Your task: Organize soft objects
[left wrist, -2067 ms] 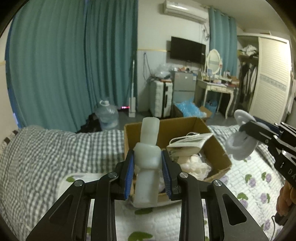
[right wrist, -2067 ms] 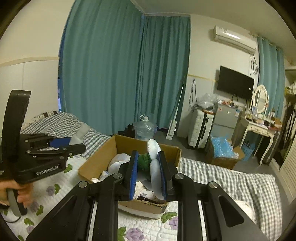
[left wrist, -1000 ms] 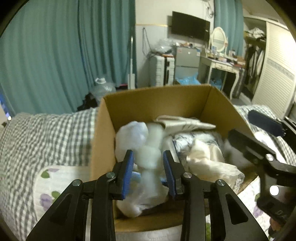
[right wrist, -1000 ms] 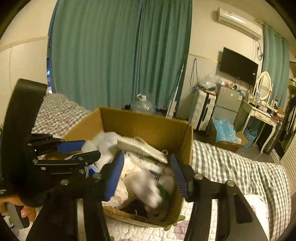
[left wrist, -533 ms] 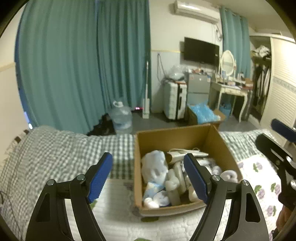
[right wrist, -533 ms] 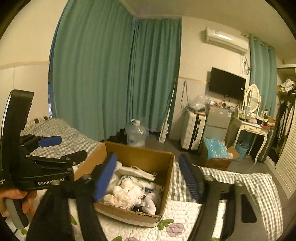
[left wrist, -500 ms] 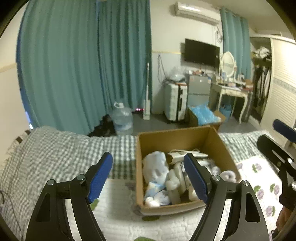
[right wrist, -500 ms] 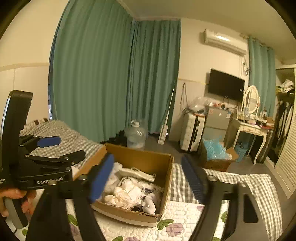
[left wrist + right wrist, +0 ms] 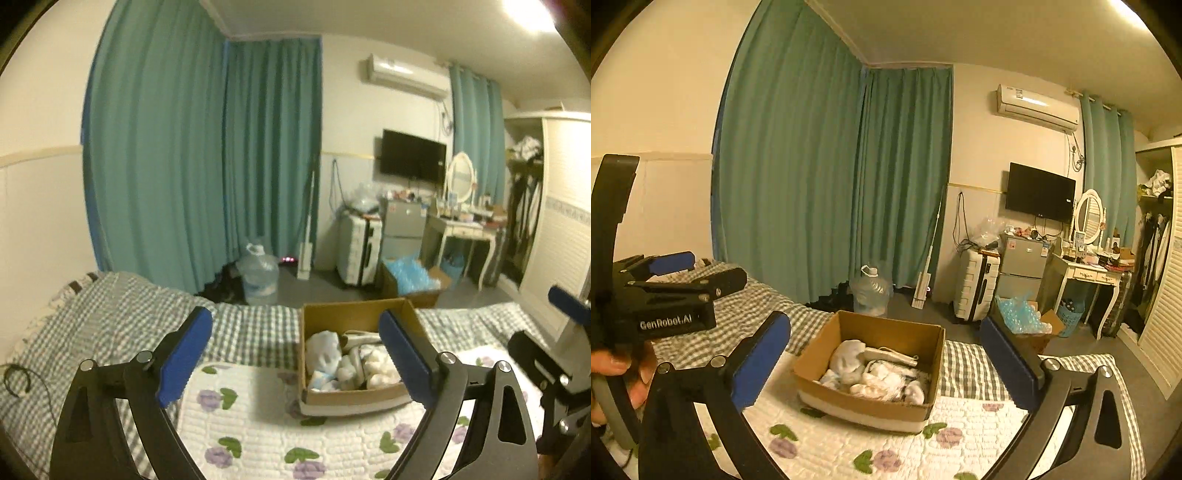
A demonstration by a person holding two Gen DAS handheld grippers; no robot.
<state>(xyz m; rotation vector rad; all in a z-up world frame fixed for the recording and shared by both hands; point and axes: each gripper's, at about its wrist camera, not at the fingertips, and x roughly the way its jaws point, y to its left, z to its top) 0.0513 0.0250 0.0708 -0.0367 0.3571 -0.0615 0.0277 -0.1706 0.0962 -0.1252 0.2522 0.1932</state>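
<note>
Left wrist view
- My left gripper (image 9: 295, 354): jaws spread wide, blue pads far apart, nothing between them; I hold it above the bed, back from the box.
- Cardboard box (image 9: 354, 314): open-topped, sitting on the floral quilt (image 9: 258, 424) ahead and slightly right of centre; my right-hand pad overlaps its right wall in this view.
- Soft objects (image 9: 351, 363): a white and pale-blue heap inside the box, filling its floor; single pieces are too blurred for me to name.
- Checked blanket (image 9: 110, 317): covers the bed's left side and runs behind the box.
- Right gripper (image 9: 554, 332): its black body and a blue pad show at the right edge, beside the box.

Right wrist view
- My right gripper (image 9: 886, 365): jaws also wide apart and empty, framing the box from above.
- Cardboard box (image 9: 886, 328): on the quilt (image 9: 960, 428), centred between my pads, apart from both.
- Soft objects (image 9: 875, 373): white bundles lying loose inside the box.
- Left gripper (image 9: 676, 273): at the left edge, fingers parted, nothing held; a hand (image 9: 624, 373) grips its handle.
- Water jug (image 9: 870, 290): on the floor beyond the bed, before the teal curtains (image 9: 831, 184).
</note>
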